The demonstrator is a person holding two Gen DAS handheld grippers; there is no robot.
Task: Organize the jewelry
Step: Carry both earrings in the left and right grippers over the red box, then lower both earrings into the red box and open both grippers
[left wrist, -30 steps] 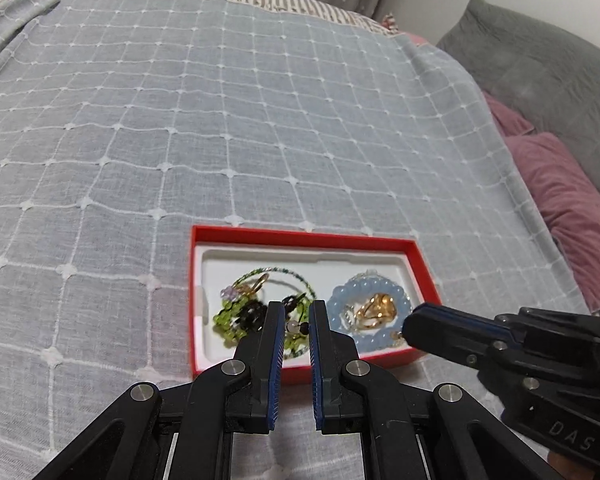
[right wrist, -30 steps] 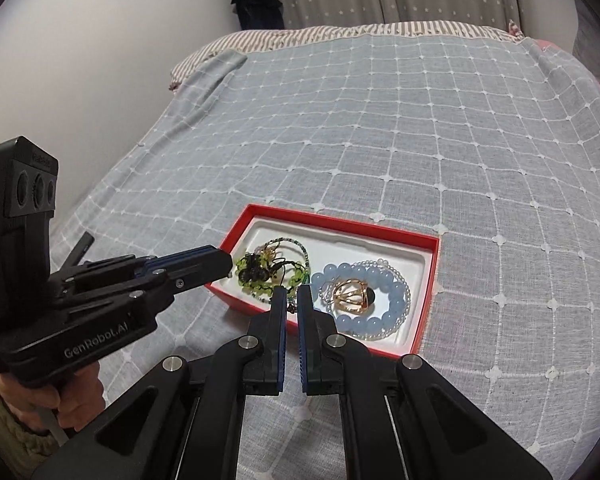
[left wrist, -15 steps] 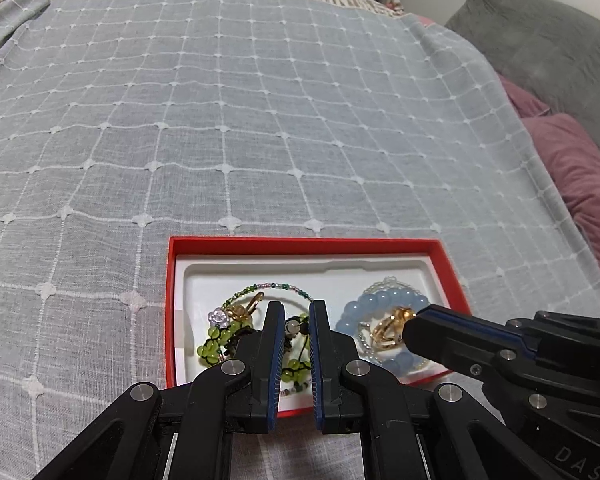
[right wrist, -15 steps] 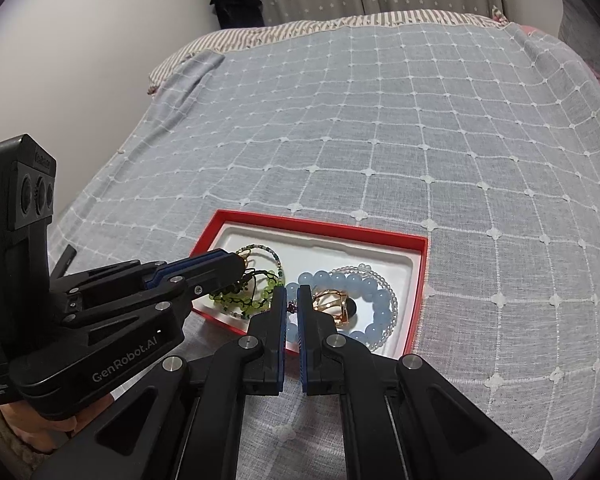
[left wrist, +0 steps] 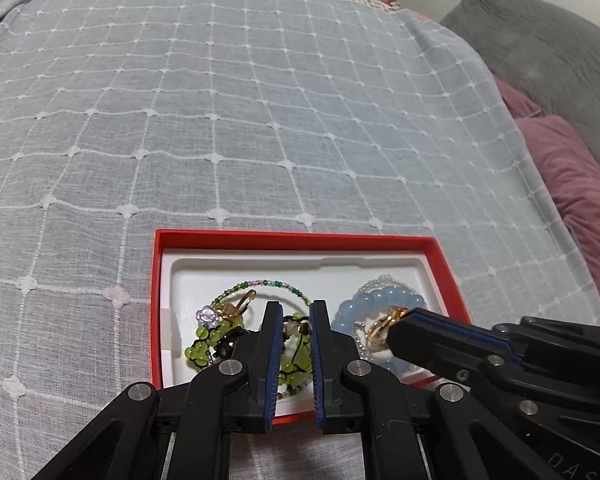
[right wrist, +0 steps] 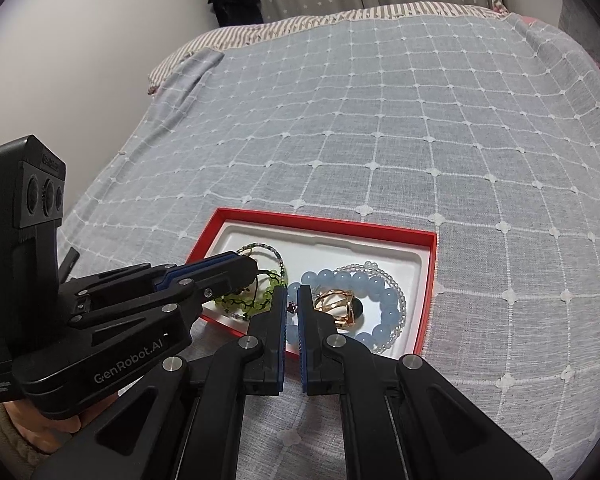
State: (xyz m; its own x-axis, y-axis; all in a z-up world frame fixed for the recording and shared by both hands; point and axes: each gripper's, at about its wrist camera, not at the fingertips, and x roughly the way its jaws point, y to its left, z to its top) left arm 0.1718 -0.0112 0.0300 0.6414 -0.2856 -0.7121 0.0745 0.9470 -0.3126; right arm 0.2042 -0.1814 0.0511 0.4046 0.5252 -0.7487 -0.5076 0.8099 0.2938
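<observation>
Red box (left wrist: 296, 240) with a white insert is sitting on the grey grid-pattern bedspread (left wrist: 260, 100), directly ahead of both tongs. All the jewelry is lying inside it.

Left gripper (left wrist: 293, 312) is hovering over the near left part of the box, tips above the green bead bracelet (left wrist: 200, 344). Its jaws are opening, a narrow gap showing between the blue pads; green beads and dark cord are showing through the gap below, cannot tell whether the pads are touching them. A thin multicolour seed-bead loop (left wrist: 268, 284) is lying just beyond the left tips, with a small gold ring (left wrist: 236, 306) and a clear faceted bead (left wrist: 206, 315) to their left.

Right gripper (right wrist: 293, 294) is sitting with jaws nearly together, nothing pinched between them. Its tips are over the near edge of the box, between the green beads (right wrist: 240, 302) on their left and the blue bead bracelet (right wrist: 380, 292) on their right. A gold ring with a dark stone (right wrist: 340, 306) is lying inside the blue bracelet, just right of the right tips. A clear small-bead strand (right wrist: 398, 292) is curling around the blue bracelet's far side.

In the left wrist view the right gripper's tip is reaching in from the right, over the gold ring. A hand (right wrist: 40, 424) is holding the left tool's handle.

Grey pillow (left wrist: 548, 48) and mauve cushion (left wrist: 572, 176) are sitting well off to the right of the left tongs.
</observation>
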